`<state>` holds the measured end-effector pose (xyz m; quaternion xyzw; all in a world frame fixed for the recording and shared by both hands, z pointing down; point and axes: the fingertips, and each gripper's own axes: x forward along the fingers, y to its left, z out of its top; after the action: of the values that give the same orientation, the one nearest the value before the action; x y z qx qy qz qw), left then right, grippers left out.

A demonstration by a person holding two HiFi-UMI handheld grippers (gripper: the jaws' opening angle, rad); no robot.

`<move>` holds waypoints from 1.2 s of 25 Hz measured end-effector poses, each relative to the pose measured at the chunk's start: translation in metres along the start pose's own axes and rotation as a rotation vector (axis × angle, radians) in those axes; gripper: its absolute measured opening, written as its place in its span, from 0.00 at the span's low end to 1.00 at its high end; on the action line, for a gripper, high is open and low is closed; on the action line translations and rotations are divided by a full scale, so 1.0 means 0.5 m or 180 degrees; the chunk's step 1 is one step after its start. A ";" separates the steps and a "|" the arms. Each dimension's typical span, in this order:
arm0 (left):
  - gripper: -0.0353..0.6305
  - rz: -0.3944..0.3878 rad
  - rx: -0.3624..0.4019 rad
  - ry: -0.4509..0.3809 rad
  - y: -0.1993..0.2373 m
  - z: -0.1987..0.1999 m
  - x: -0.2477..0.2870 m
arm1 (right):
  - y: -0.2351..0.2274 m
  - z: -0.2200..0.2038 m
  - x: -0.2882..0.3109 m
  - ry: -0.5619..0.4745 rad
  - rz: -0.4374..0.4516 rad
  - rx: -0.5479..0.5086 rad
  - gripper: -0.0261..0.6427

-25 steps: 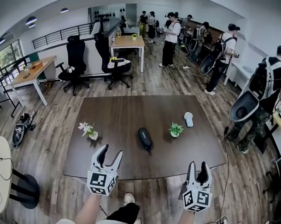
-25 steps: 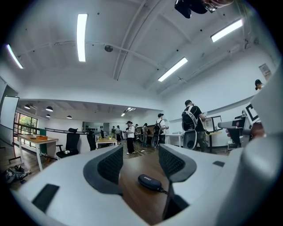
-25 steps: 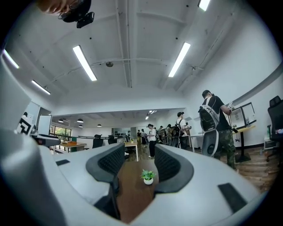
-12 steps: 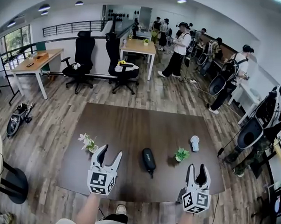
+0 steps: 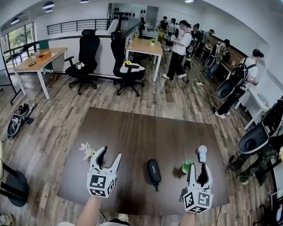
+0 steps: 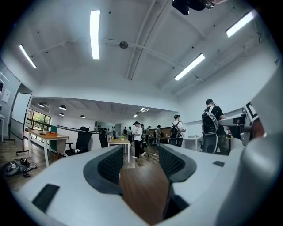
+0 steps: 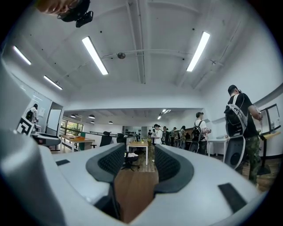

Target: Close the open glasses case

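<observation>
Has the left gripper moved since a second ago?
Yes. The left gripper has advanced over the table; its fingers now reach level with the white flowers.

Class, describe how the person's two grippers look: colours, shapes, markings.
The left gripper and right gripper are white, with two curved jaws lined by dark ribbed pads. Each carries a white cube bearing black square markers. No sleeves show on the forearms.

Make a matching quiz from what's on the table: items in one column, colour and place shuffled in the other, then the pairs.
Items:
1 glasses case
2 flowering plant
3 green plant
4 white device

Colour and place:
A green, beside the right tongs
B black, middle of the table
C pale blossoms, beside the left tongs
D white, rightmost item

Pairs: 1-B, 2-C, 3-A, 4-D
</observation>
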<state>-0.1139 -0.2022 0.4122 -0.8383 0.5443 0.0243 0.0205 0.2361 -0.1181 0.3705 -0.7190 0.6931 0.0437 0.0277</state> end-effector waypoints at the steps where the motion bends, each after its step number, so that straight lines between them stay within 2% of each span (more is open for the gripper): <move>1: 0.44 0.0008 -0.0002 -0.0009 0.007 0.001 0.008 | 0.004 0.000 0.014 -0.0007 0.0012 -0.0003 0.36; 9: 0.44 0.0057 0.0033 -0.0069 0.043 0.012 0.056 | 0.032 -0.001 0.096 -0.0062 0.0133 -0.0023 0.36; 14: 0.44 0.0105 0.0054 -0.0055 0.049 0.006 0.092 | 0.017 -0.005 0.147 -0.0127 0.0172 0.0026 0.36; 20: 0.44 0.0226 0.0065 -0.0108 0.027 0.010 0.147 | -0.022 -0.009 0.215 -0.0173 0.0314 0.0034 0.36; 30: 0.44 0.0228 0.0125 -0.0070 -0.009 0.013 0.188 | -0.052 -0.011 0.254 -0.0160 0.0364 0.0076 0.36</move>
<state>-0.0719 -0.2855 0.3996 -0.8173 0.5742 0.0235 0.0420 0.2669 -0.2440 0.3624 -0.6765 0.7327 0.0550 0.0510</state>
